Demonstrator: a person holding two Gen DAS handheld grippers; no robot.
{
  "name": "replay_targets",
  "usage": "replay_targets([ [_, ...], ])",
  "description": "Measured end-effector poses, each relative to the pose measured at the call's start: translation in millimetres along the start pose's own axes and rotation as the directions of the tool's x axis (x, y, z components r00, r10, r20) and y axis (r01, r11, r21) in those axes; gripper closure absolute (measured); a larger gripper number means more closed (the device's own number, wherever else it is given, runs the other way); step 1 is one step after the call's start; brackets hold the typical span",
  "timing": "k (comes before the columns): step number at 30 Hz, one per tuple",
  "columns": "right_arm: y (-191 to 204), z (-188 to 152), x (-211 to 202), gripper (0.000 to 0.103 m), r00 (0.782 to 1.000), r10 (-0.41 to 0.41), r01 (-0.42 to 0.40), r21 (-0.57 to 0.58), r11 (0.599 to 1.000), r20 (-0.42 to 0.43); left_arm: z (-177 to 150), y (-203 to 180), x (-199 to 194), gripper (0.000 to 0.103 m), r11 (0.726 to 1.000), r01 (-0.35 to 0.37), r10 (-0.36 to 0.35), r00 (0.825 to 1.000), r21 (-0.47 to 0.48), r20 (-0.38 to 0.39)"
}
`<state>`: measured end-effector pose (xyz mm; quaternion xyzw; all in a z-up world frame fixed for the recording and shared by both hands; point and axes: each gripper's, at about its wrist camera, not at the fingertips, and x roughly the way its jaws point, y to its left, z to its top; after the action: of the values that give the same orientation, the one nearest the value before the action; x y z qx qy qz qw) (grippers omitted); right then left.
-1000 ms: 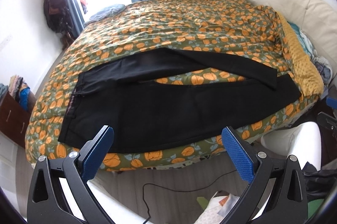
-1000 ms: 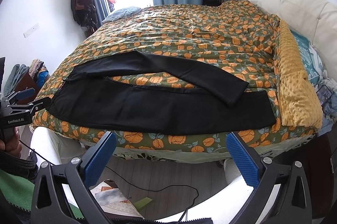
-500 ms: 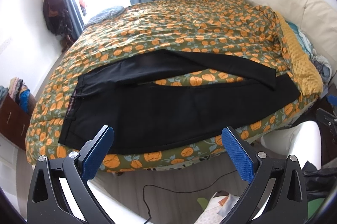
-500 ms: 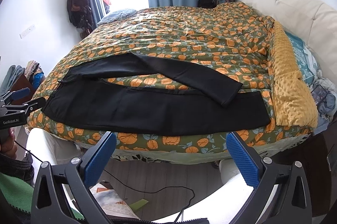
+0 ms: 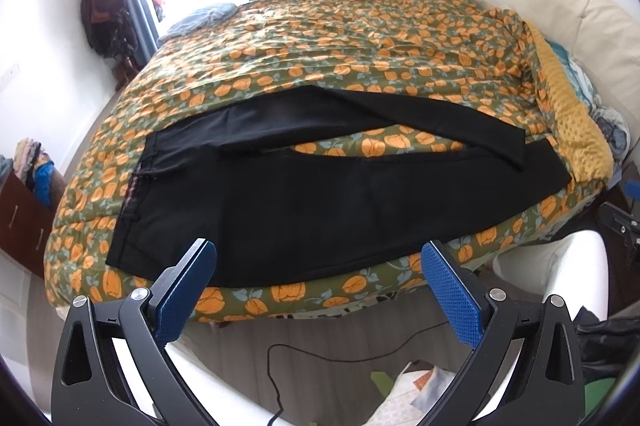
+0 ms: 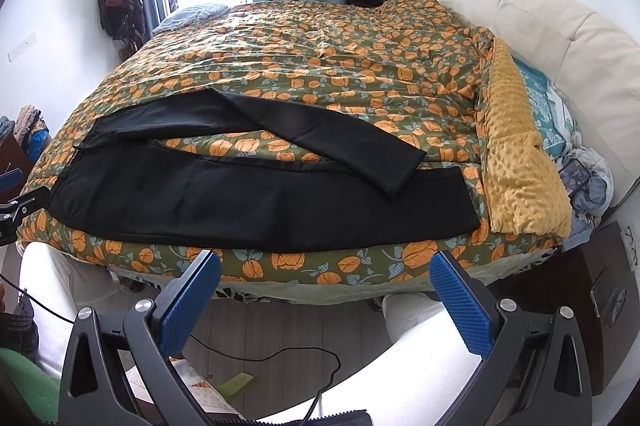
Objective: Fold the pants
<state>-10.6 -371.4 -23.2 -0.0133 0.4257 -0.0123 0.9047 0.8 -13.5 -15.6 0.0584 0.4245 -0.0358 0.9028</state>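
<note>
Black pants [image 5: 320, 201] lie spread flat along the near edge of the bed, waistband to the left, legs running right. The far leg crosses over the end of the near leg at the right [image 6: 360, 153]. My left gripper [image 5: 316, 266] is open and empty, held off the bed just in front of the pants' near edge, toward the waist end. My right gripper [image 6: 324, 274] is open and empty, in front of the bed edge, below the leg end. Neither touches the cloth.
The bed carries a green quilt with orange flowers [image 6: 320, 57] and a yellow dotted blanket [image 6: 520, 161] at the right. A cream headboard [image 6: 560, 37] stands far right. A black cable [image 5: 320, 358] and papers lie on the floor. A dark dresser [image 5: 20, 222] stands at the left.
Both grippers have moved slightly closer to the bed and risen a little. The pants have not moved. Both grippers stay open.
</note>
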Motion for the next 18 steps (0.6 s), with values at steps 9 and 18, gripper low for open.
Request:
replay_targets([
  [9,-1.7,-0.4,1.9,0.000,1.000,-0.004,0.004,0.016,1.000,-0.005,-0.2,2.8,4.9,0.001,1.000,-0.006,0.006,1.000,0.007,-0.019],
  [18,-2.6,-1.2,3.1,0.000,1.000,0.004,-0.004,0.024,1.000,-0.001,-0.5,4.6,5.6,0.001,1.000,-0.004,0.004,1.000,0.007,-0.020],
])
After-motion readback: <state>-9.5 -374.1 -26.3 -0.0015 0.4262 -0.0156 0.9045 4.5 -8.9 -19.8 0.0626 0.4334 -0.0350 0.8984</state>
